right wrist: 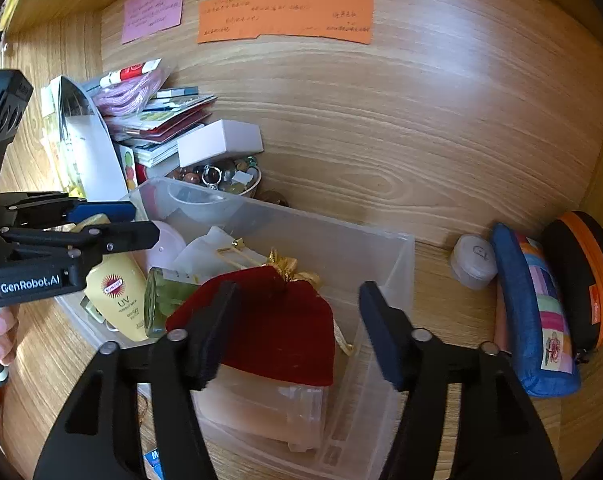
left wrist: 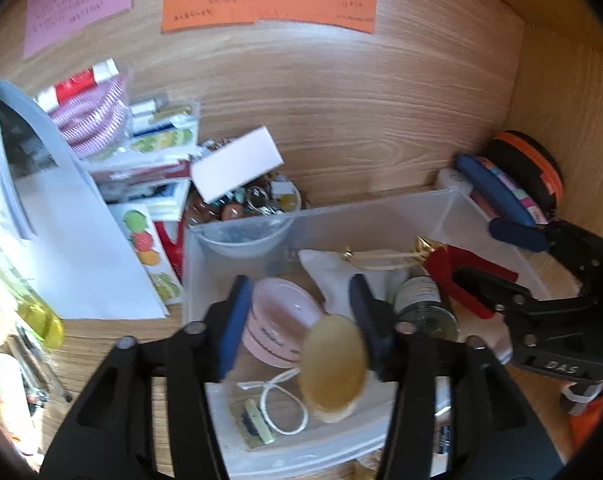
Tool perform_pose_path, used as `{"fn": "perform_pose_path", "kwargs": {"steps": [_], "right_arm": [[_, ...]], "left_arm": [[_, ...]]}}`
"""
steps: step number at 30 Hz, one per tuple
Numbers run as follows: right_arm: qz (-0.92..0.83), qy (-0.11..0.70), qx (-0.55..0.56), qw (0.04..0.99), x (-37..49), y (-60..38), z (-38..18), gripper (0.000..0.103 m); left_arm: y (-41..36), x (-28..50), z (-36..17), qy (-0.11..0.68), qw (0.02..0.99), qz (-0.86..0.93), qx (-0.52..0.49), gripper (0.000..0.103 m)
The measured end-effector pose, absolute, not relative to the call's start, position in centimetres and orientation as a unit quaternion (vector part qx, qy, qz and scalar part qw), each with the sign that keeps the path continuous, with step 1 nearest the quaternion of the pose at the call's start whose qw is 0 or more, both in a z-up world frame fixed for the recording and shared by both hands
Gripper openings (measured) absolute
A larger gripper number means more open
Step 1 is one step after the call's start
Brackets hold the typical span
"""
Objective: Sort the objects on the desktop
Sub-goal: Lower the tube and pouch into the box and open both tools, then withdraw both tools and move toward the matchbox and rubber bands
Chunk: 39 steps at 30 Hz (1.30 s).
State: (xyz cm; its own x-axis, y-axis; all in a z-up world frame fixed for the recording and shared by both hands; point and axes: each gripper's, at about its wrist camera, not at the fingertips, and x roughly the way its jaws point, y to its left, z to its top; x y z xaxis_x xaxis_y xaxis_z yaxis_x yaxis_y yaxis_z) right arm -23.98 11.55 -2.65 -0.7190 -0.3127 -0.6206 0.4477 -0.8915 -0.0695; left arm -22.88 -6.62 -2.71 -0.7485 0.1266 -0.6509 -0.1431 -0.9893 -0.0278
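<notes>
A clear plastic bin stands on the wooden desk. My left gripper is open above it. A yellow sunscreen tube hangs just below the fingers, touching neither pad. My right gripper is open over the bin's right part, with a red velvet pouch lying under it among the bin's contents. The bin also holds a pink round case, a green glass jar and a white cord.
A pile of papers, packets and a white box lies left of the bin, by a bowl of beads. A small white jar, a blue pencil case and an orange-black case lie at the right. Coloured notes hang on the back wall.
</notes>
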Motion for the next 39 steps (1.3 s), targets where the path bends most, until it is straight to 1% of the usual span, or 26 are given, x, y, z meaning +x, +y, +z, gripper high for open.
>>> {"fn": "perform_pose_path", "kwargs": {"steps": [1,3,5,6,8,9,14,15,18,23,27,29,31,39], "right_arm": [[-0.921,0.107,0.312,0.205,-23.9,11.6,-2.6,0.064],[-0.923,0.105,0.306,0.207,-23.8,11.7,-2.3,0.067],[-0.925,0.103,0.301,0.21,-23.6,11.7,-2.1,0.073],[-0.926,0.103,0.297,0.209,-23.5,11.8,-1.9,0.075],[-0.928,0.102,0.291,0.208,-23.4,11.8,-1.7,0.083],[-0.929,0.101,0.288,0.208,-23.3,11.9,-1.5,0.083],[-0.929,0.104,0.291,0.205,-23.4,11.8,-1.5,0.093],[-0.928,0.107,0.291,0.204,-23.4,11.7,-1.5,0.094],[-0.931,0.115,0.283,0.197,-23.0,11.8,-0.9,0.095],[-0.939,0.119,0.257,0.194,-20.9,12.0,1.5,0.097],[-0.946,0.121,0.233,0.19,-18.4,12.6,3.1,0.098],[-0.948,0.118,0.227,0.192,-17.3,12.9,3.7,0.101],[-0.951,0.116,0.219,0.188,-15.9,13.3,4.2,0.103],[-0.953,0.105,0.221,0.181,-12.3,14.9,3.9,0.103]], "left_arm": [[-6.6,-22.7,-2.6,0.017,0.068,0.937,-0.341,0.061],[-6.4,-22.4,-2.2,0.024,0.061,0.942,-0.329,0.07],[-6.4,-22.0,-1.9,0.029,0.063,0.945,-0.32,0.075],[-6.3,-22.0,-1.8,0.031,0.064,0.945,-0.319,0.076],[-6.3,-21.9,-1.5,0.028,0.069,0.946,-0.317,0.078],[-6.4,-22.0,-1.4,0.024,0.071,0.945,-0.319,0.082],[-7.0,-21.7,-0.4,0.005,0.062,0.942,-0.33,0.088],[-7.3,-21.4,0.0,0.0,0.06,0.942,-0.331,0.091],[-8.0,-20.0,1.0,0.001,0.036,0.947,-0.32,0.096],[-8.9,-17.0,2.6,0.008,0.001,0.955,-0.297,0.097],[-9.1,-14.5,3.2,0.018,-0.016,0.959,-0.283,0.1],[-9.0,-13.0,3.2,0.021,-0.018,0.96,-0.28,0.101],[-8.9,-12.2,3.1,0.02,-0.017,0.96,-0.28,0.101],[-8.3,-9.1,1.2,0.011,-0.004,0.953,-0.303,0.102]]}}
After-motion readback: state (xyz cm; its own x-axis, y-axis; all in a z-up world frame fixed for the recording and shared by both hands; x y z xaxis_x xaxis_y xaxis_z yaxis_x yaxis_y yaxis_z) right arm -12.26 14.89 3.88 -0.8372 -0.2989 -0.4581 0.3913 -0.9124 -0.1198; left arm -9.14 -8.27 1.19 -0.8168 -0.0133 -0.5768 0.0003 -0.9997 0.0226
